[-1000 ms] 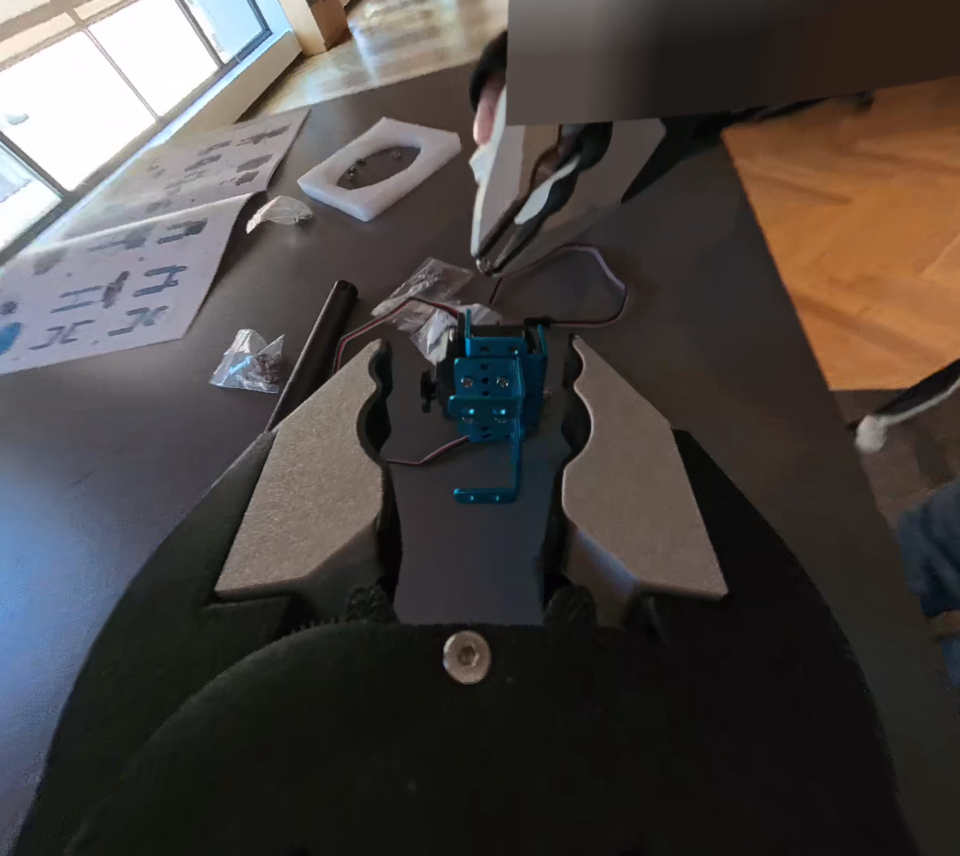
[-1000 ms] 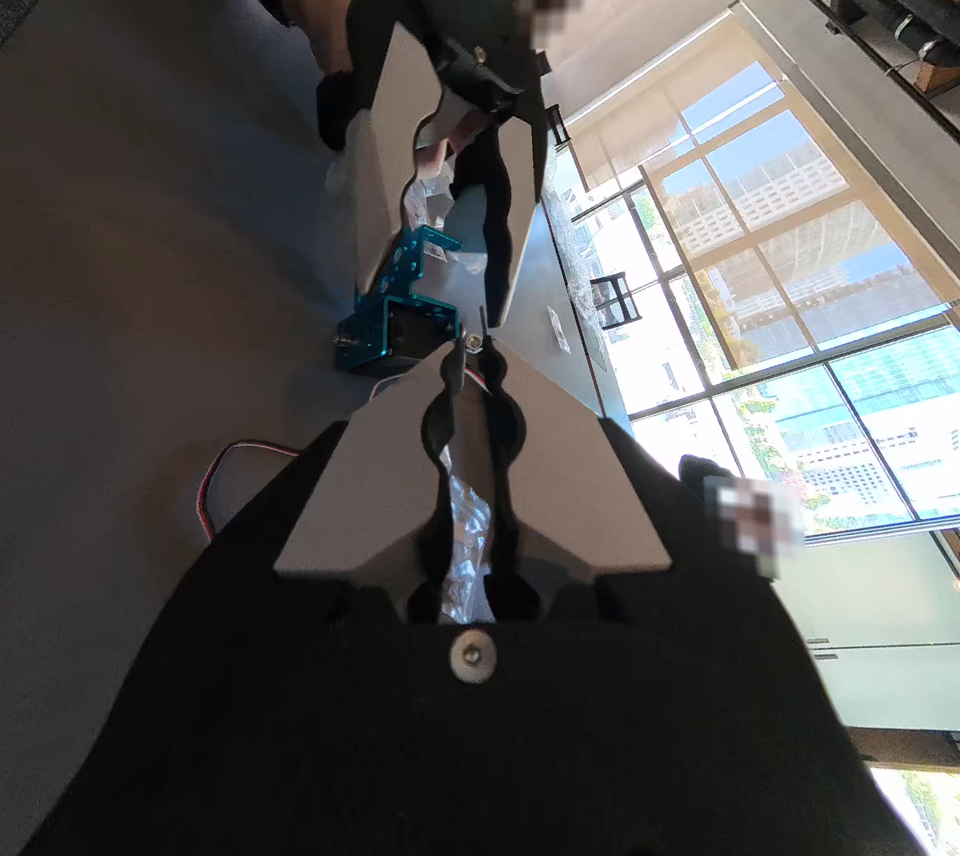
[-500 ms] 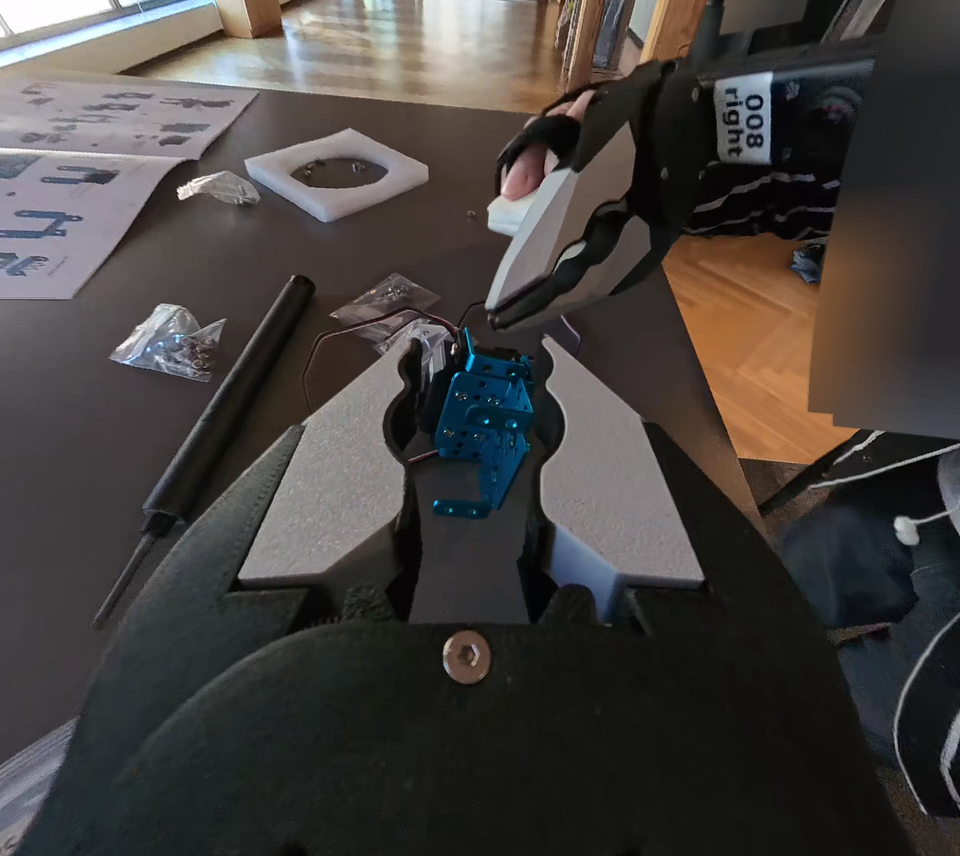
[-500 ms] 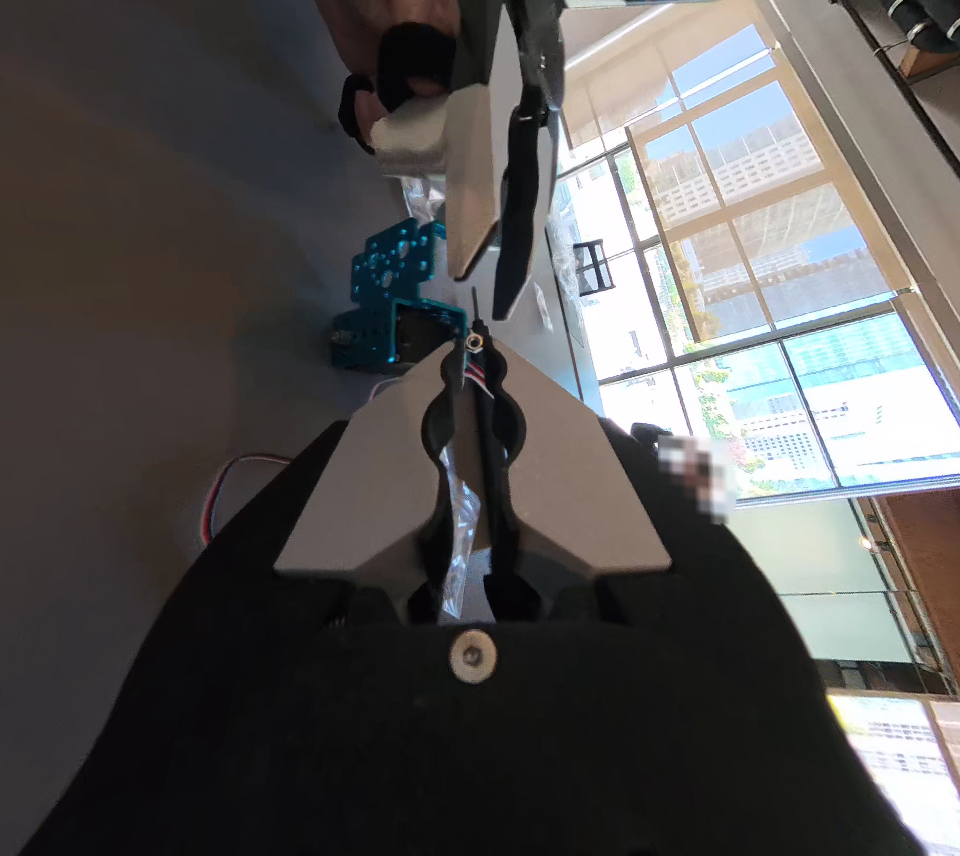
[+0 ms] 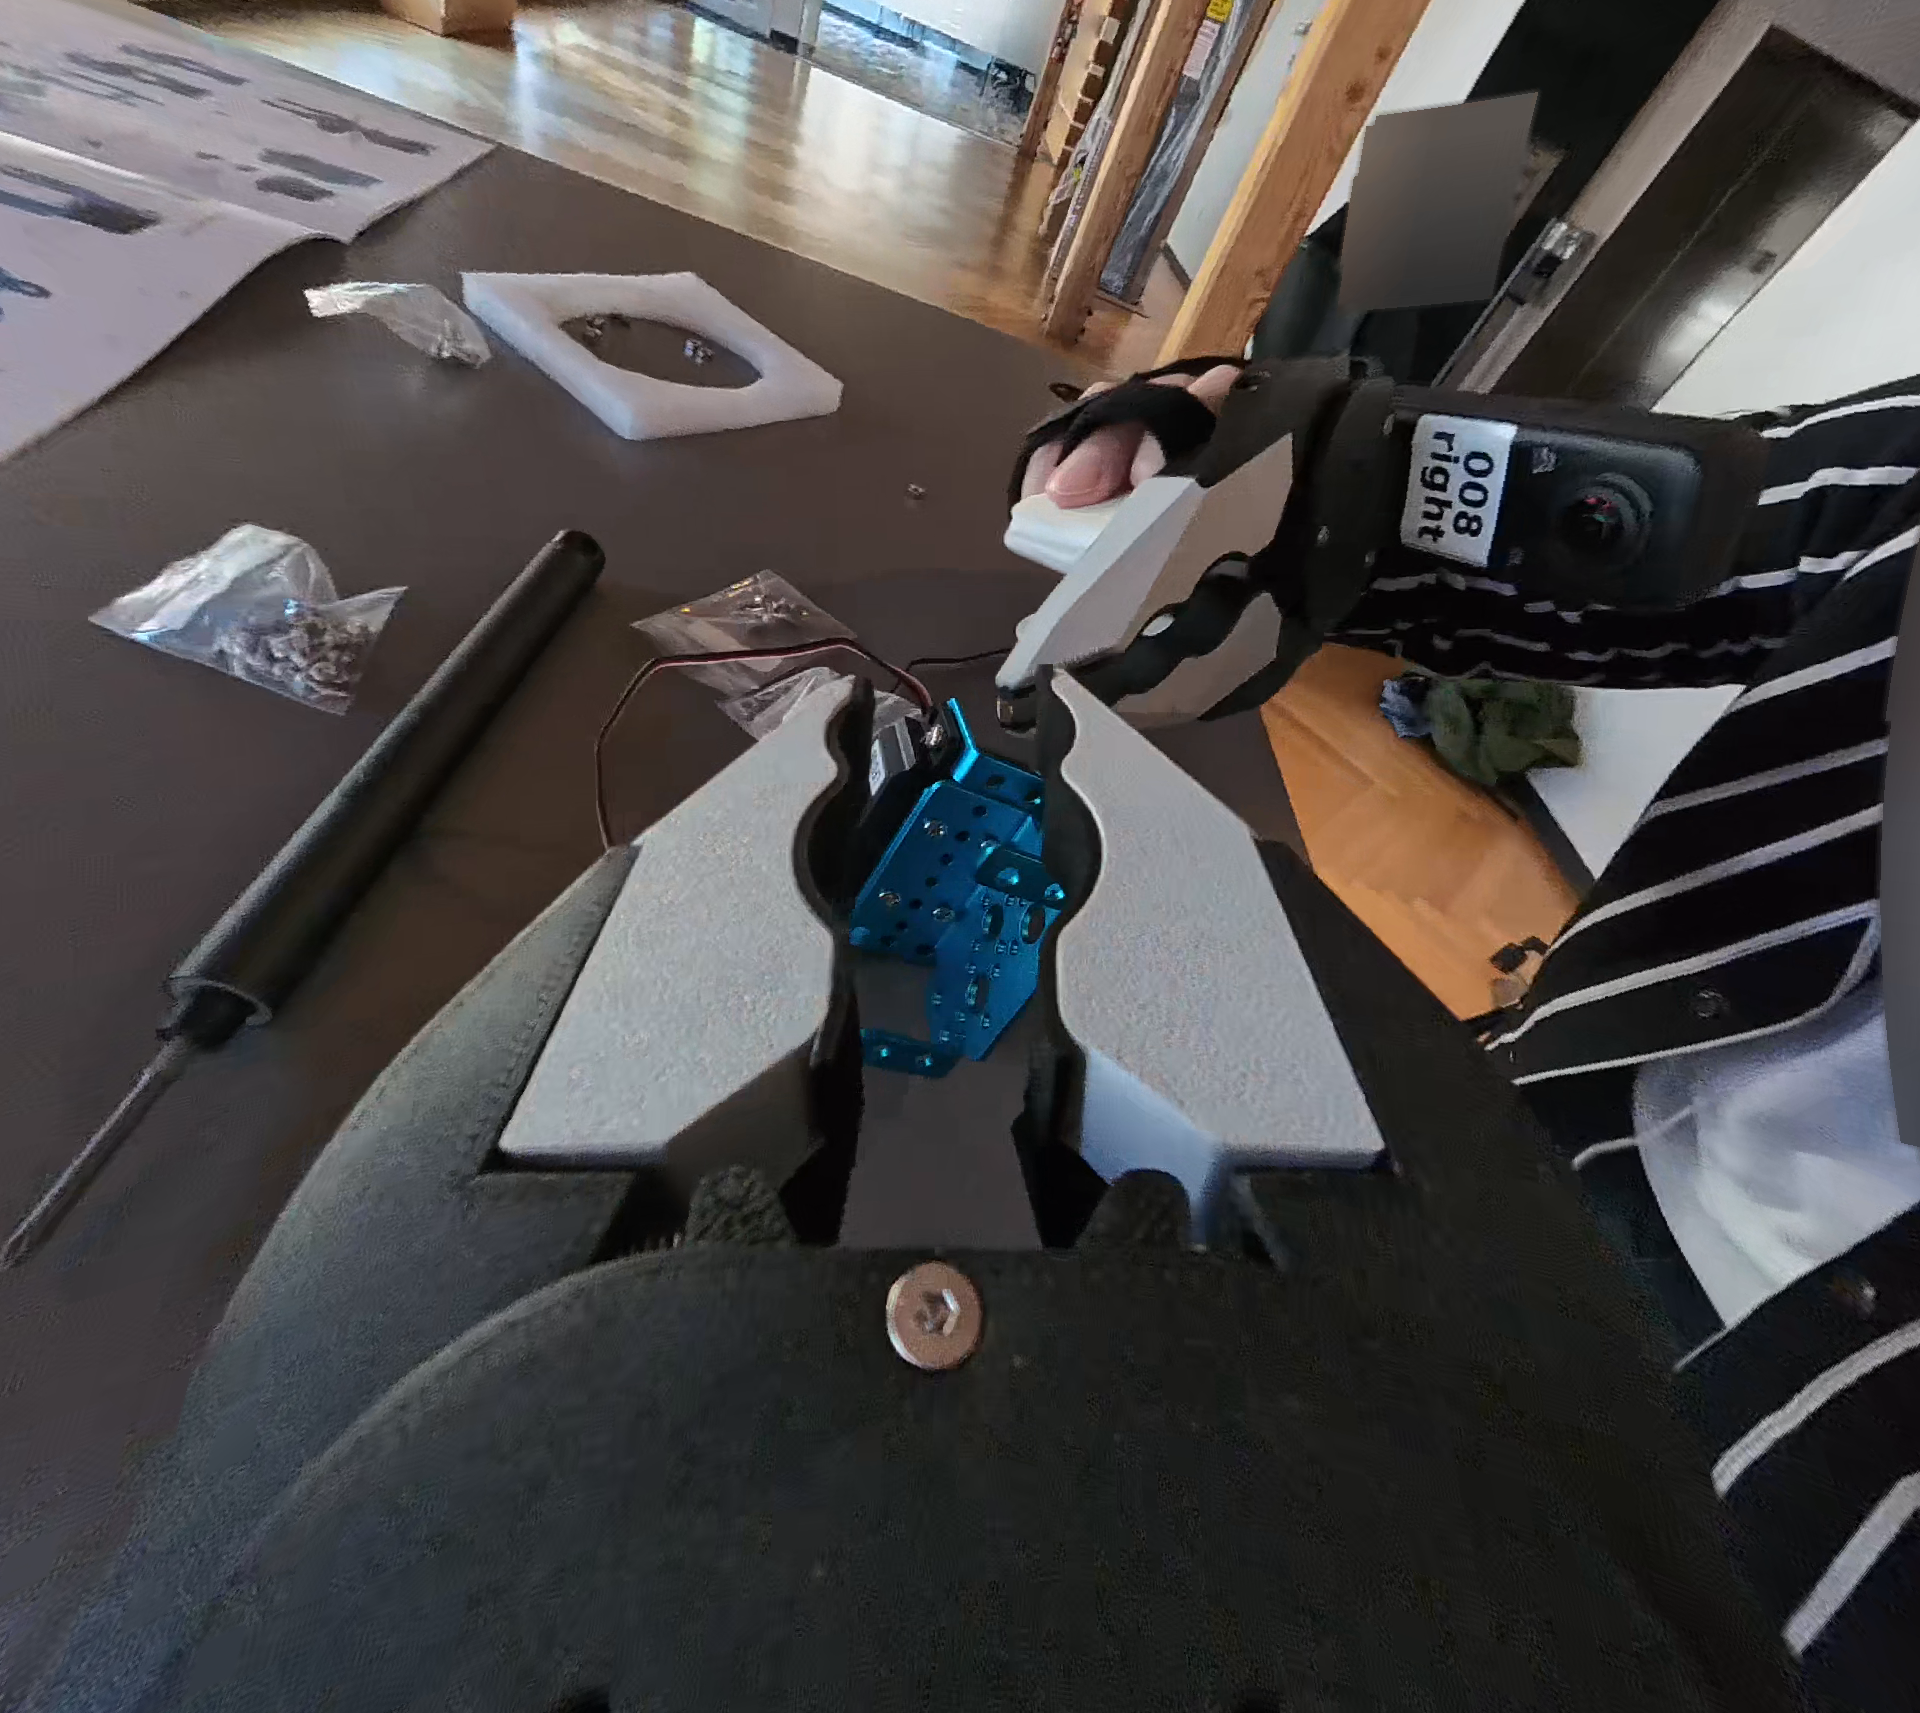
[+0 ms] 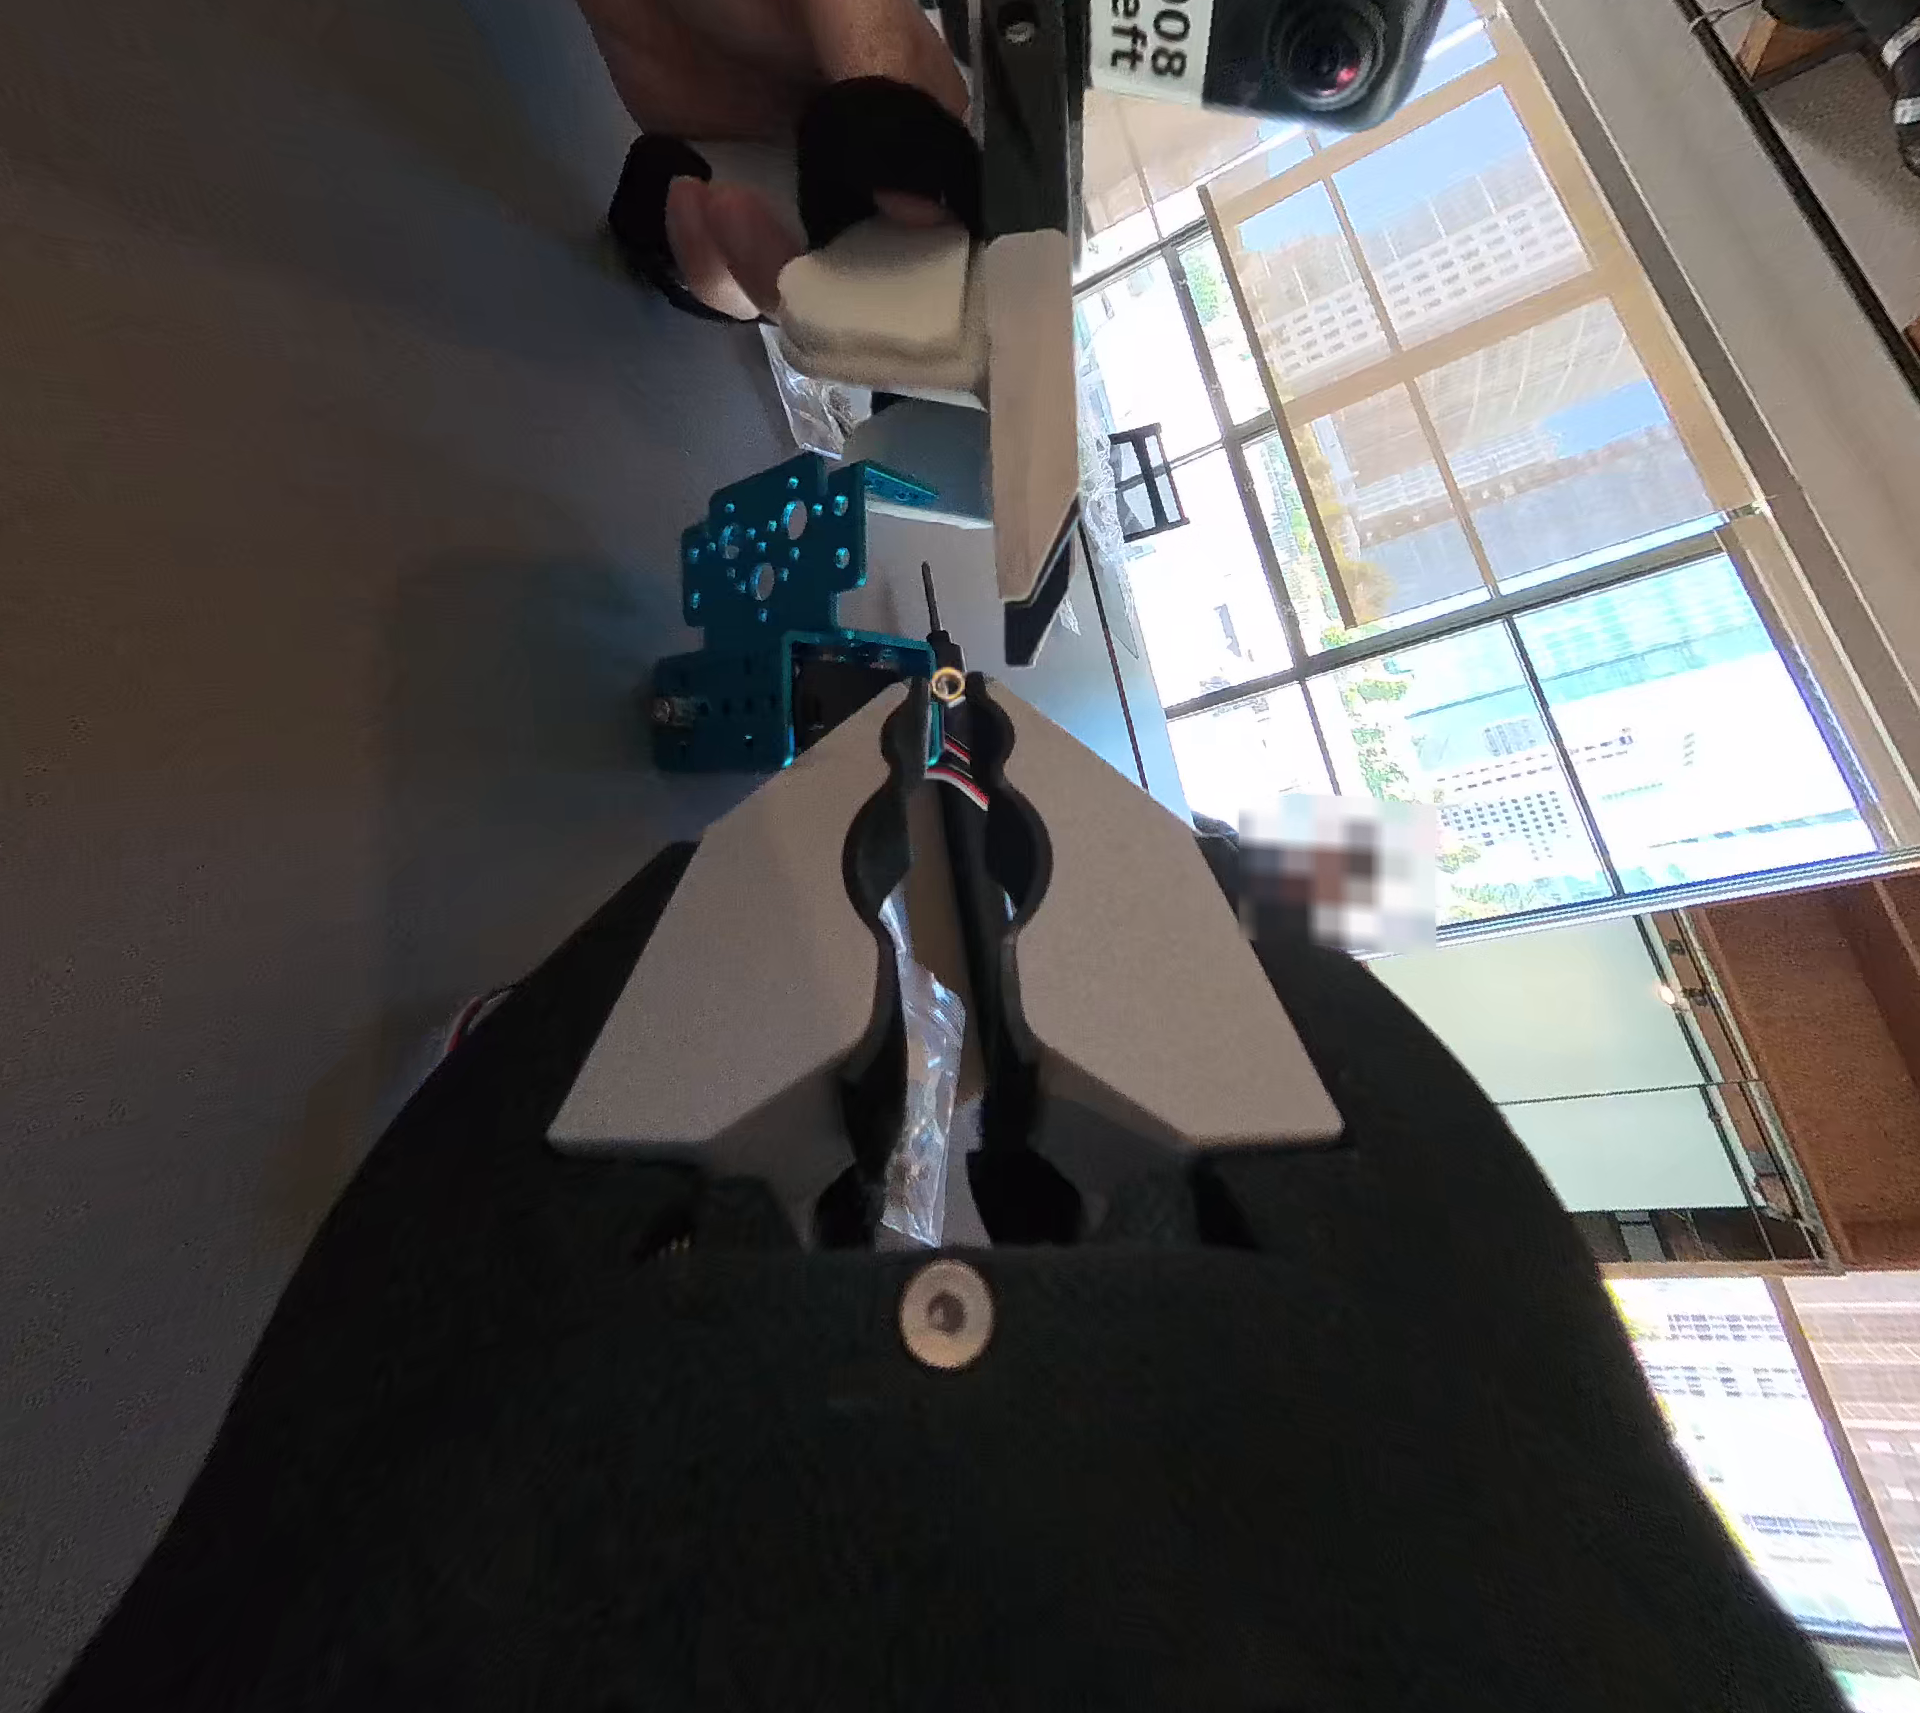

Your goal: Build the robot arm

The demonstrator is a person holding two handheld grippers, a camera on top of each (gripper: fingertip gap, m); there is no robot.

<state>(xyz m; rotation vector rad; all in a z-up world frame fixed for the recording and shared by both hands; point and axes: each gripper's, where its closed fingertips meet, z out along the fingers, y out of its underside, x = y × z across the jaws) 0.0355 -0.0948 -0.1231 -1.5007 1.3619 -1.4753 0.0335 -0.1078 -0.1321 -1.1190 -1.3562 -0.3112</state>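
Observation:
A blue metal bracket with a black servo [image 5: 951, 884] and a red-black wire [image 5: 748, 661] sits on the dark table [image 5: 260, 458]. My left gripper [image 5: 951, 697] is shut on the bracket, with a finger pressed to each side. It also shows edge-on in the right wrist view [image 6: 977, 562], over the bracket [image 6: 769, 603]. My right gripper [image 6: 945, 697] is shut on a small brass nut [image 6: 945, 683] at its tips. In the left wrist view the right gripper [image 5: 1016, 692] has its tip right beside my left gripper's right fingertip, just above the servo end of the bracket.
A black screwdriver [image 5: 384, 790] lies left of the bracket. Clear bags of screws [image 5: 249, 614] [image 5: 748, 614] [image 5: 400, 307], a white foam frame [image 5: 655, 354] and printed sheets [image 5: 125, 209] lie farther out. The table edge [image 5: 1236, 697] runs close on the right, by a striped sleeve [image 5: 1714, 884].
My left gripper's jaws have closed in from wide open onto the blue bracket. My right gripper has come down and closer, its tip now at the bracket's top.

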